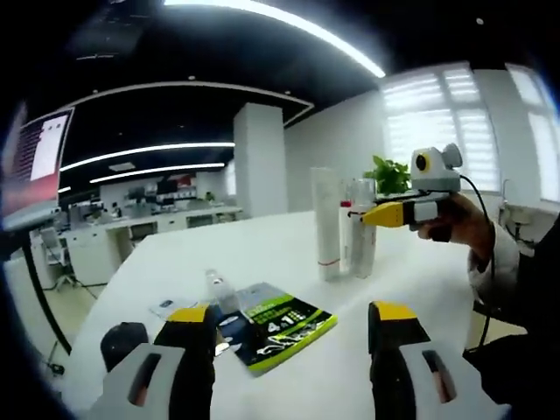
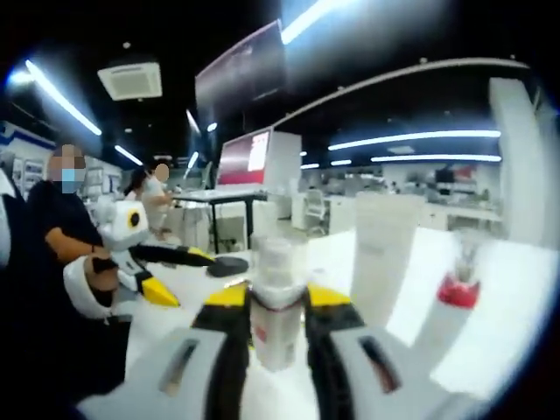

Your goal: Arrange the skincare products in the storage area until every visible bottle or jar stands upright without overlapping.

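Note:
My right gripper is shut on a clear bottle with a pale cap, which stands upright between the jaws. Beside it stand a tall white tube and a bottle with a red collar. In the left gripper view the right gripper reaches in from the right, held by a hand, to the clear bottle next to the tall white tube. My left gripper is open and holds nothing. A small clear bottle sits by its left jaw. The left gripper also shows at the left of the right gripper view.
A green printed booklet lies on the white table ahead of my left jaws, with a small card and a black round object to its left. A green plant stands behind the bottles. People are at the table's side.

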Tool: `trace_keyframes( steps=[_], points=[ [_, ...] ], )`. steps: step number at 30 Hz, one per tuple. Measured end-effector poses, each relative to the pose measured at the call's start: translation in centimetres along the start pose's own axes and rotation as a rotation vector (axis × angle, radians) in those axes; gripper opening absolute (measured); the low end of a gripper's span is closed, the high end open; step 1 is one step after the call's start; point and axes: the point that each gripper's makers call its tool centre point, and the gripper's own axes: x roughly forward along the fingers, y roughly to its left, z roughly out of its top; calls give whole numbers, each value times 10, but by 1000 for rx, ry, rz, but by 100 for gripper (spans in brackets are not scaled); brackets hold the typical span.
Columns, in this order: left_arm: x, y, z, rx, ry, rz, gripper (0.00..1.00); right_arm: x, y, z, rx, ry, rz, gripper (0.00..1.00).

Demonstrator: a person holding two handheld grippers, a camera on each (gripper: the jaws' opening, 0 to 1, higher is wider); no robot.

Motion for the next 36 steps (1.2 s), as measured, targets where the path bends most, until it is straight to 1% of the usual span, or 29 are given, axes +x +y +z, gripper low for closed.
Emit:
trace_keyframes(
  steps=[3, 6, 8, 11, 13, 17, 19, 21, 23, 24, 28, 31, 33, 36],
  points=[
    [0, 3, 0, -8, 2, 4, 80, -4, -5, -4, 5, 8, -6, 23],
    [1, 3, -2, -31, 8, -18, 82, -8, -11, -6, 9, 13, -21, 23],
    [2, 3, -1, -41, 0, -35, 86, -11, -16, -8, 7, 19, -34, 23],
    [4, 2, 0, -56, -4, -48, 95, -16, -21, -11, 5, 26, -49, 23],
    [5, 3, 0, -58, -8, -46, 99, -21, -26, -13, 3, 33, -57, 23],
    [7, 3, 0, -61, -8, -59, 99, -30, -36, -20, 6, 47, -80, 23],
    [8, 3, 0, -65, -5, -65, 99, -33, -37, -25, 4, 60, -73, 23],
    [9, 2, -1, -61, 5, -76, 99, -36, -39, -27, 13, 54, -72, 23],
    [10, 2, -3, -47, 20, -84, 99, -40, -41, -29, 42, 38, -70, 23],
    [10, 2, -3, -39, 23, -85, 99, -42, -43, -32, 45, 43, -70, 23],
    [13, 0, -5, -36, 29, -94, 99, -48, -51, -40, 35, 66, -102, 23],
    [15, -1, -8, -36, 37, -99, 99, -52, -51, -41, 58, 47, -82, 23],
    [16, -1, -10, -34, 45, -101, 99, -54, -52, -42, 54, 41, -82, 23],
    [16, -5, -10, -36, 48, -116, 99, -57, -55, -45, 40, 54, -79, 23]
  ],
)
